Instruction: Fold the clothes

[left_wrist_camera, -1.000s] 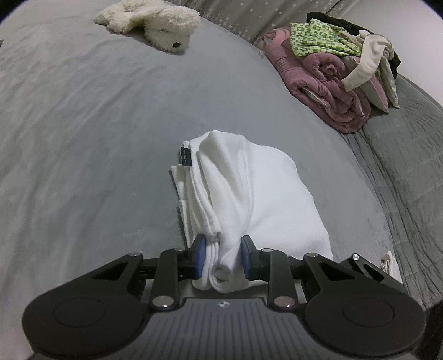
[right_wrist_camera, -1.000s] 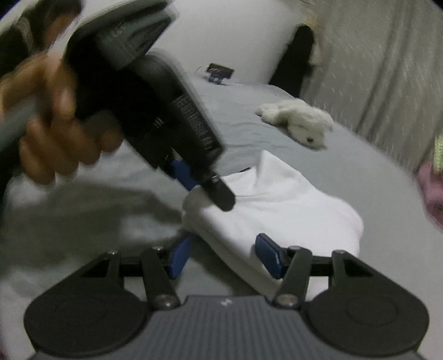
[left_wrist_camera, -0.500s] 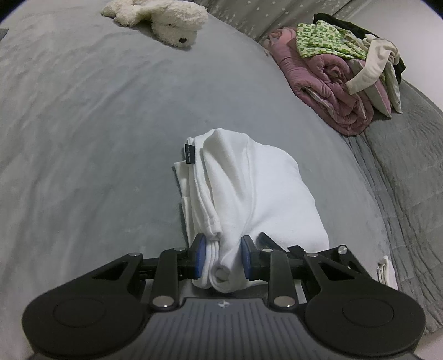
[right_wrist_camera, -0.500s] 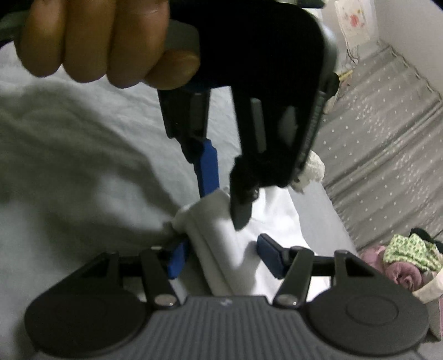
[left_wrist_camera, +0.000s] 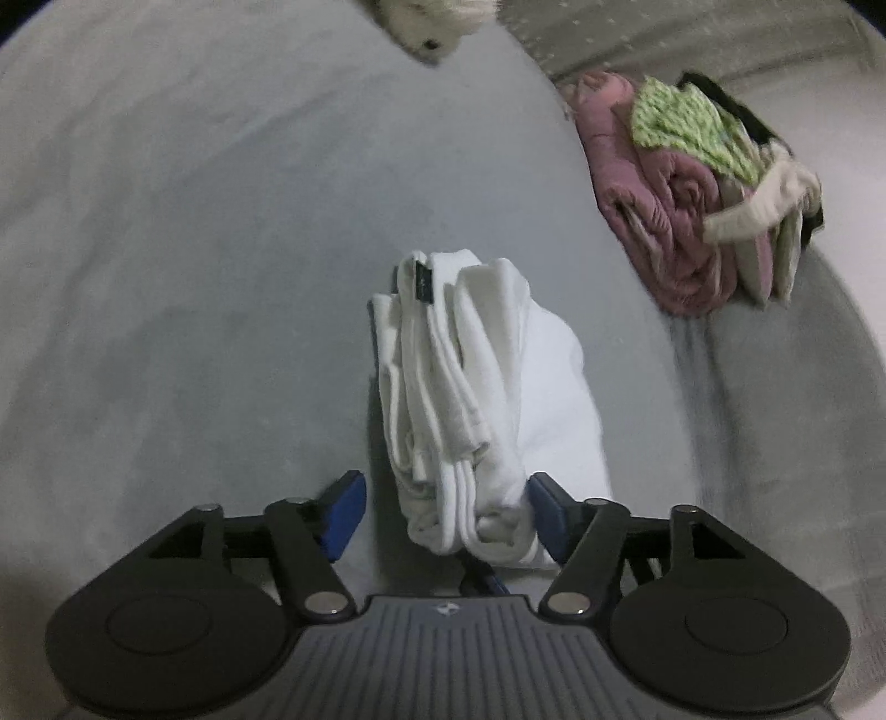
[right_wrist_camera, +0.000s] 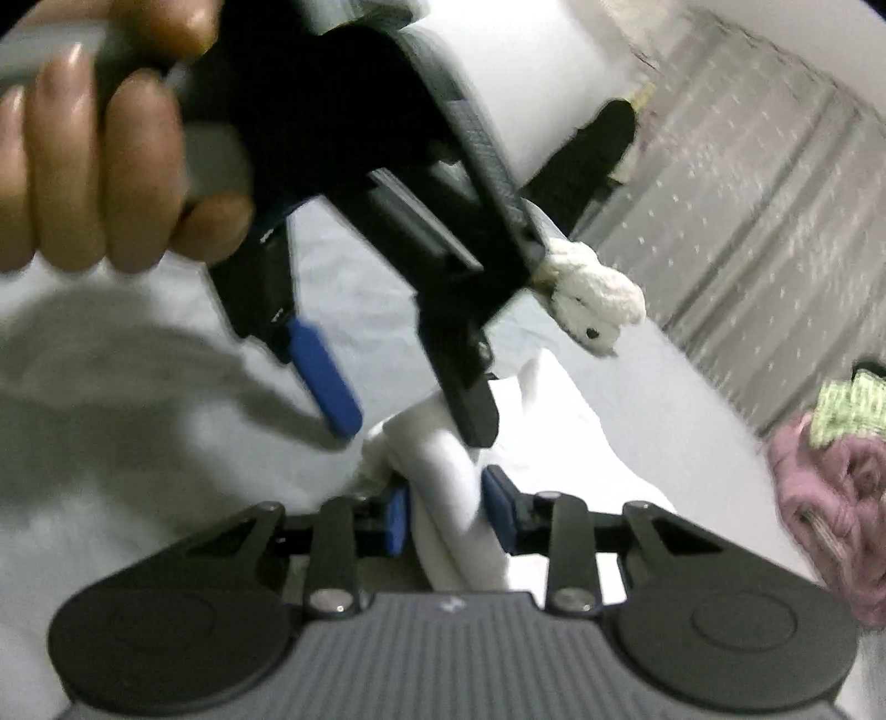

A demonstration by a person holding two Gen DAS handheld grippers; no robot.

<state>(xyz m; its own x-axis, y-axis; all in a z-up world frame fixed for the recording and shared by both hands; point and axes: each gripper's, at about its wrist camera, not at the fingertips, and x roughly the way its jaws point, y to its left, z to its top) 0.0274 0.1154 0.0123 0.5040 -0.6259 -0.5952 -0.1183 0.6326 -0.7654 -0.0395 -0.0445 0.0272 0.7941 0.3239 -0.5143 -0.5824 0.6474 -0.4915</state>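
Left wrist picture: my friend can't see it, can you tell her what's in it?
The left gripper has just been opening, and a folded white garment lies between its blue pads on a grey bed. A heap of pink and green laundry sits at the right, and a white plush toy at the top.

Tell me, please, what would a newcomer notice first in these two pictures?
First, the folded white cotton garment in the middle of the grey bedspread. The right gripper clamps its near end, while the left gripper has just been opening around it. Far right lies a pile of pink and green clothes.
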